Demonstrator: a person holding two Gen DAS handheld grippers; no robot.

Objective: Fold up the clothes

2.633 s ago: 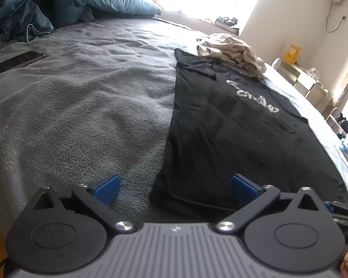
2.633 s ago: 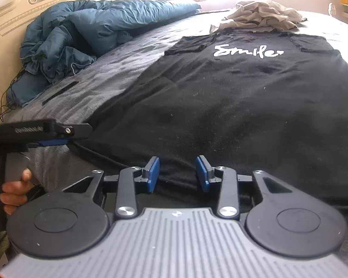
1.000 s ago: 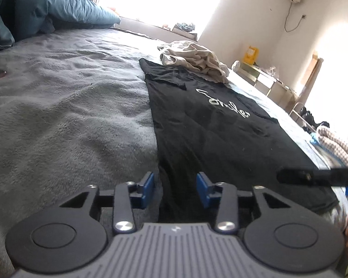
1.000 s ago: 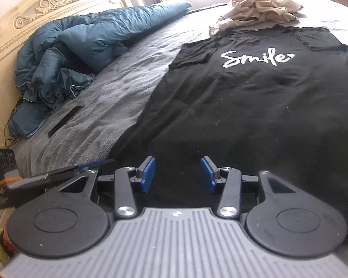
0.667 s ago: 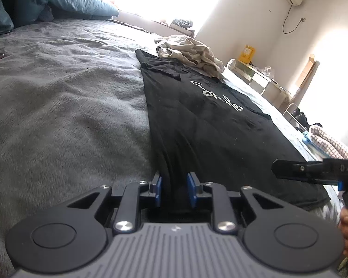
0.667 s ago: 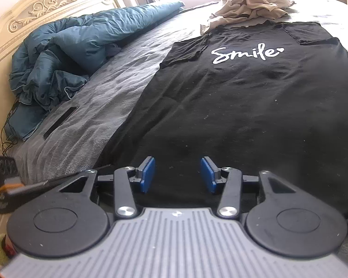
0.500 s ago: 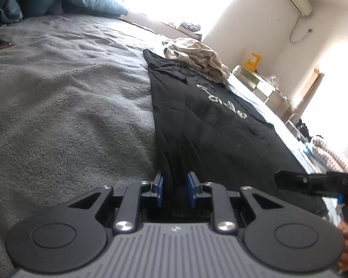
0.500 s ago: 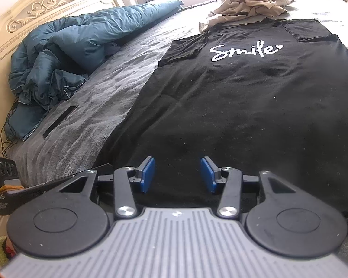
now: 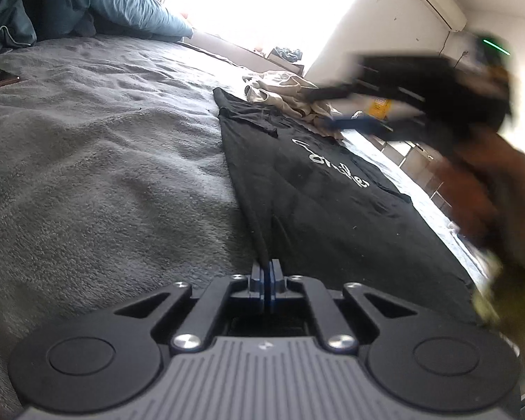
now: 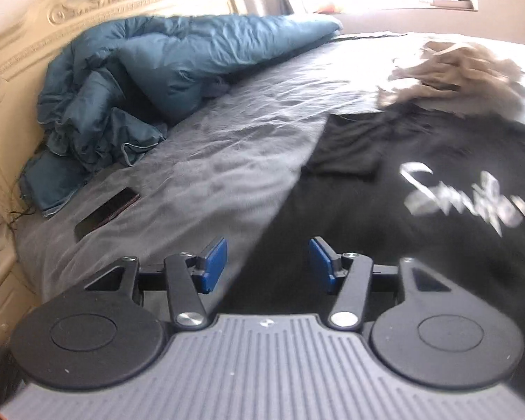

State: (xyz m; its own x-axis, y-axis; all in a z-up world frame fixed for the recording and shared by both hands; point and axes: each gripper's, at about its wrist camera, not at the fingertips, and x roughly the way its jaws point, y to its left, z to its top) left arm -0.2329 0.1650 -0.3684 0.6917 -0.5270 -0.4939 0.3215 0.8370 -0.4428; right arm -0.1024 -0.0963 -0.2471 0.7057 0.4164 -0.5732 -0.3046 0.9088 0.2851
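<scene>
A black T-shirt [image 9: 332, 210] with white "Smile" lettering lies flat on the grey blanket [image 9: 105, 175]. My left gripper [image 9: 266, 273] is shut on the shirt's near left hem corner, and the cloth rises in a ridge from the pads. My right gripper [image 10: 267, 262] is open and empty, above the shirt's [image 10: 420, 245] left edge, below its left sleeve. In the left wrist view the right gripper [image 9: 350, 108] appears blurred, high over the shirt's far half.
A crumpled beige garment [image 10: 455, 70] lies beyond the shirt's collar. A teal duvet [image 10: 157, 80] is heaped by the carved headboard [image 10: 105, 10]. A dark phone [image 10: 106, 215] lies on the blanket to the left of the shirt.
My left gripper has closed fully on the hem corner. My right gripper has moved fast from the hem up toward the shirt's left sleeve, still open.
</scene>
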